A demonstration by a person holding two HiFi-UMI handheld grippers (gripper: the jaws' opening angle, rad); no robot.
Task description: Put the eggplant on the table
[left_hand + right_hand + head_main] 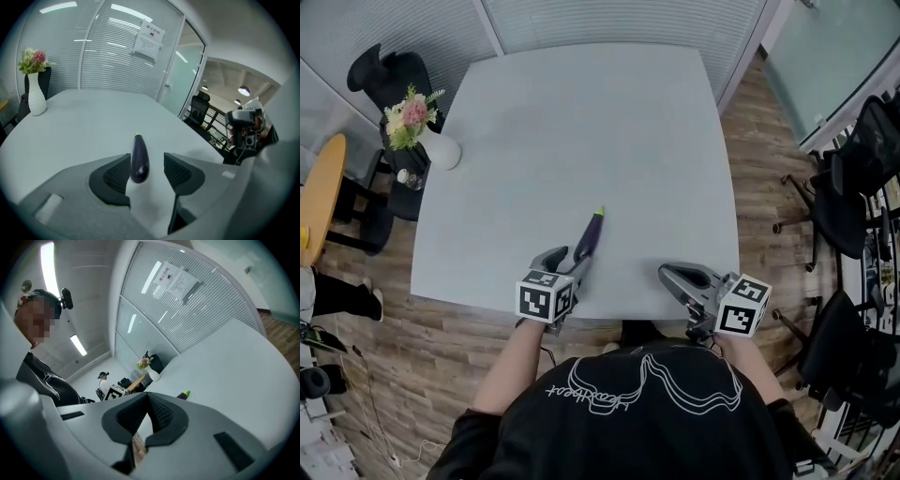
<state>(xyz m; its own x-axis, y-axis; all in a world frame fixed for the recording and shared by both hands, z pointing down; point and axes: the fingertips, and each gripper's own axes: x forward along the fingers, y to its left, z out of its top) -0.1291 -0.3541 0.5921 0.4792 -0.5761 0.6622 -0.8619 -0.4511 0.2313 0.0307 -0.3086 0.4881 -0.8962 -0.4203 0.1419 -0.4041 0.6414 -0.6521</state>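
Observation:
A slim dark purple eggplant (591, 236) with a green stem tip lies on the pale grey table (581, 122) near its front edge. My left gripper (567, 258) stands open around its near end. In the left gripper view the eggplant (139, 159) sits between the two dark pads, close against the left pad (115, 176), with a clear gap to the right one, and the left gripper (146, 171) is just above the tabletop. My right gripper (672, 274) hovers at the table's front edge, to the right, shut and empty. Past the right gripper (147, 401), only the eggplant's green tip (186, 393) shows.
A white vase of flowers (441, 150) stands at the table's left edge and shows as a white vase (35, 98) in the left gripper view. Black office chairs (853, 150) stand on the wood floor to the right, another chair (389, 75) at the far left. A yellow round table (319, 197) is at the left.

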